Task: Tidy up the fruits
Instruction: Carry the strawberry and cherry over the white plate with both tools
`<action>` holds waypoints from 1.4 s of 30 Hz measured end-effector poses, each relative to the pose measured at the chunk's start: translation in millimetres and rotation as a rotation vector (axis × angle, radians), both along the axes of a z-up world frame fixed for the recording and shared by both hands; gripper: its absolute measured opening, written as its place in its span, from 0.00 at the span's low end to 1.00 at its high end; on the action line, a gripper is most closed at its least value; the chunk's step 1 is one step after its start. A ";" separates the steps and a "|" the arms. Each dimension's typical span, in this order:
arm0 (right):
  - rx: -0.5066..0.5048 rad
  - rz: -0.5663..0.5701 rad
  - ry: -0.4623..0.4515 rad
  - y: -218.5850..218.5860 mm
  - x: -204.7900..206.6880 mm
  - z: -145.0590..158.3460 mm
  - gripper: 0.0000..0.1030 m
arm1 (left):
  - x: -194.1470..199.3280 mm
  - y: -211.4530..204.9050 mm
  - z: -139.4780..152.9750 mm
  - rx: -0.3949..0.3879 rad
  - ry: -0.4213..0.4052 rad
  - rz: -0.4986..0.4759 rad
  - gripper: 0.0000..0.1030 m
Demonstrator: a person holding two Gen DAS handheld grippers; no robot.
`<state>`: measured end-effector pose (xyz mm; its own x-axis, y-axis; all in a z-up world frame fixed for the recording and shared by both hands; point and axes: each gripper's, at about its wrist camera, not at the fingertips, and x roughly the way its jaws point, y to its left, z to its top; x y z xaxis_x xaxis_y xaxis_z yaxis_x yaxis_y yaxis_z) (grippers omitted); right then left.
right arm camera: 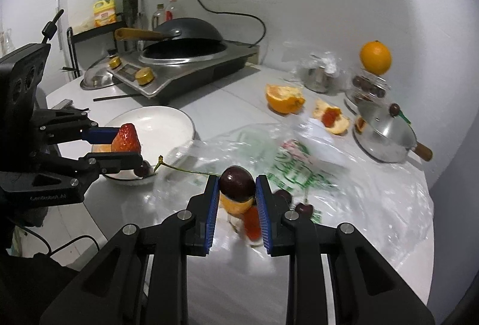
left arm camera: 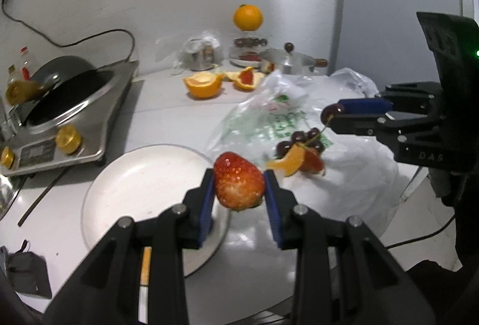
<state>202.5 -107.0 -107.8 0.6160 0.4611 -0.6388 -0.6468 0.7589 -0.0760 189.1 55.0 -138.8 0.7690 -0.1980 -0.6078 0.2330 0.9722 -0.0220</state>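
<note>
My left gripper (left arm camera: 239, 184) is shut on a red strawberry (left arm camera: 239, 180) and holds it above the right edge of the white plate (left arm camera: 140, 184). The right wrist view shows this gripper (right arm camera: 128, 142), the strawberry (right arm camera: 126, 138) and the plate (right arm camera: 161, 121). My right gripper (right arm camera: 236, 190) is shut on a dark cherry (right arm camera: 236, 182) with a long stem, held above the plastic bag (right arm camera: 299, 175). The left wrist view shows it (left arm camera: 335, 112) with the cherry (left arm camera: 331, 112). An orange slice (left arm camera: 286, 162), a strawberry piece (left arm camera: 312, 163) and more cherries (left arm camera: 299, 141) lie on the bag (left arm camera: 344, 175).
A stove with a wok (left arm camera: 60, 103) stands to the left. Peeled orange halves (left arm camera: 203, 84), a whole orange on a jar (left arm camera: 248, 17), a steel pot with lid (right arm camera: 386, 133) and a metal cup (left arm camera: 199, 55) sit at the back. A cherry (right arm camera: 142, 168) lies by the plate.
</note>
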 end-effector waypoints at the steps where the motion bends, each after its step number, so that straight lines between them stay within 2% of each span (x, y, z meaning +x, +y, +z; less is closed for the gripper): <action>1: -0.002 0.006 0.000 5.5 -0.1 0.4 0.26 | -1.2 4.1 -1.1 0.000 -0.001 0.007 0.32; 13: -0.026 0.077 0.008 56.5 -2.8 -0.1 0.26 | -9.4 61.3 -9.8 -0.005 -0.006 0.110 0.32; 29: -0.043 0.150 0.043 105.9 2.8 -9.5 0.26 | -8.2 112.4 -28.7 -0.021 0.018 0.206 0.32; 42: -0.057 0.202 0.085 148.8 12.3 -24.6 0.26 | 10.2 131.3 -45.6 -0.028 0.051 0.189 0.32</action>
<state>214.8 41.8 -132.5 0.4574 0.5314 -0.7130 -0.7913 0.6091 -0.0537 199.3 186.3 -184.4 0.7623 -0.0708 -0.6433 0.0445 0.9974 -0.0571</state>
